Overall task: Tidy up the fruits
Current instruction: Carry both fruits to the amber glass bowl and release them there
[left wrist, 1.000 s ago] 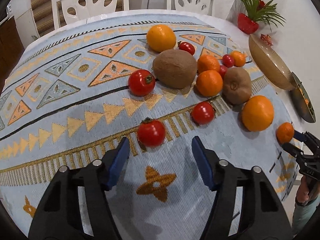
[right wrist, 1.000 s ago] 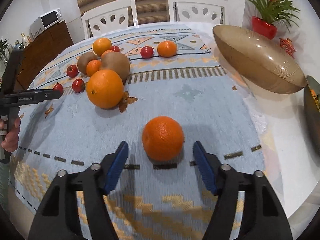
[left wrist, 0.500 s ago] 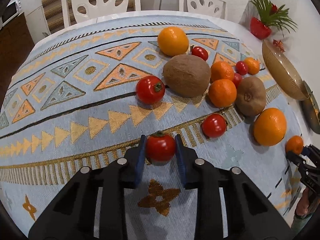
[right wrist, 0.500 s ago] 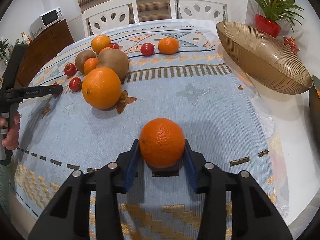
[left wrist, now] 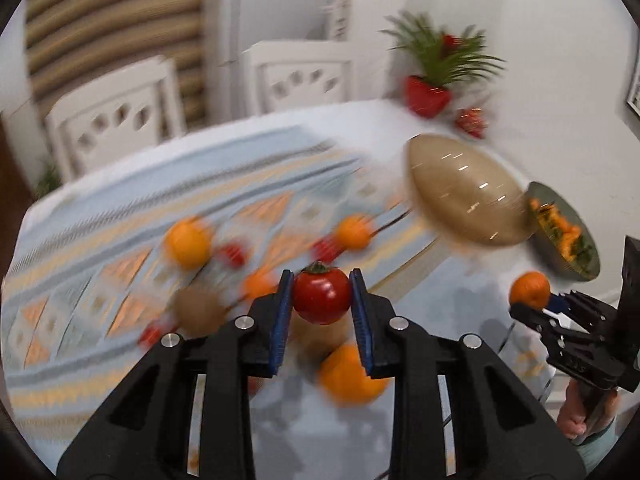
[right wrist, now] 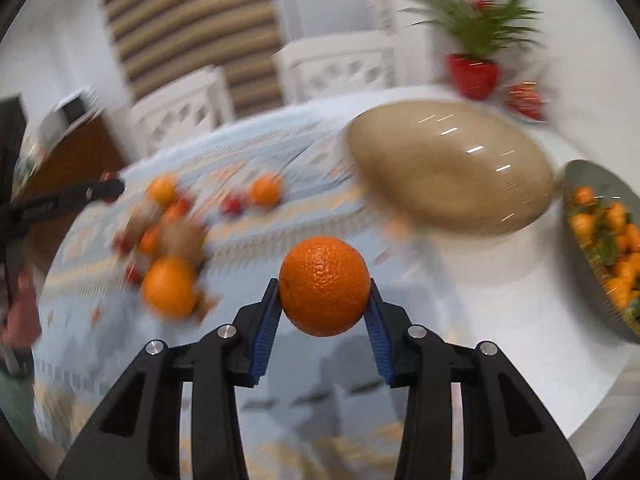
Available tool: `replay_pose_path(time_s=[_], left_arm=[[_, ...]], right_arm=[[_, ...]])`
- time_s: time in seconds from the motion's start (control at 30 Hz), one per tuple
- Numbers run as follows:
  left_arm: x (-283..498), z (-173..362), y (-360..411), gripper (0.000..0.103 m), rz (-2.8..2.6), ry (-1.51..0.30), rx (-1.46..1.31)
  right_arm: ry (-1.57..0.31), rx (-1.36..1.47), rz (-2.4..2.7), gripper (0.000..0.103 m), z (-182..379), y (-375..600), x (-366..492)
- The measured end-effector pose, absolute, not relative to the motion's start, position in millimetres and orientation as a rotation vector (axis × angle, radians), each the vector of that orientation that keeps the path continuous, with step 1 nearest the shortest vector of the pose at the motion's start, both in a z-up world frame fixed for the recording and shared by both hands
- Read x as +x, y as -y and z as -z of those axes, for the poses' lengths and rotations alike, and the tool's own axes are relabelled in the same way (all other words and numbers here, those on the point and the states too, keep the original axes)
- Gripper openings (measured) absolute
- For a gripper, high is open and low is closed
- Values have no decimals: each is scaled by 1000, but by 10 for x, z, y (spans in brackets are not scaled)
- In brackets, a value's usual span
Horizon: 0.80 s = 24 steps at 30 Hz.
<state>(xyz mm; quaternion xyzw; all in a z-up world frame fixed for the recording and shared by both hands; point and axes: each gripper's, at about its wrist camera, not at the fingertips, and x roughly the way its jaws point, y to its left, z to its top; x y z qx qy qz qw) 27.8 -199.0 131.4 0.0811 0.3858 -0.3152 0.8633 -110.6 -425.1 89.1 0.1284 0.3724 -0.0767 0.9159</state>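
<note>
Pinching a round red tomato (left wrist: 321,298) in left gripper (left wrist: 321,316) jaws, right gripper (right wrist: 324,312) jaws clamp a dimpled orange mandarin (right wrist: 324,285), both raised, presumably for sorting into bowls.

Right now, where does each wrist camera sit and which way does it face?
Left wrist: rides behind the left gripper, looking forward over its jaws, shut on a tomato, towards the tan bowl; the right gripper and hand show at the right edge.
Right wrist: rides behind the right gripper, jaws shut on an orange, facing the bowl; the left gripper shows at left.
Shared: bowl, dark dish of oranges, red-potted plant, patterned cloth, each other's gripper.
</note>
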Motion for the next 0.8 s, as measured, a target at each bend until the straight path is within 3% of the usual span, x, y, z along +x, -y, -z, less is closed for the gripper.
replay_pose_path(time_s=[0.17,0.37,0.73,0.77,0.8], left_arm=[[438,-1374,2916,27,786,-812,167],[597,-1094,3719,27,931,-922,92],[591,-788,4187,28,942,-993,110],[582,-778,4202,29,940,-994,107],[577,-790,4215,37,943,-987,106]], right_arm=[[-714,379,298,40,-1075,4910,-877],[-781,451,379,40,-958,5394,-601],[-880,472,404,41,-724,5548,-476],[-883,474,406,41,-720,5553,-475],[-879,476,415,43,-725,5561,-489]])
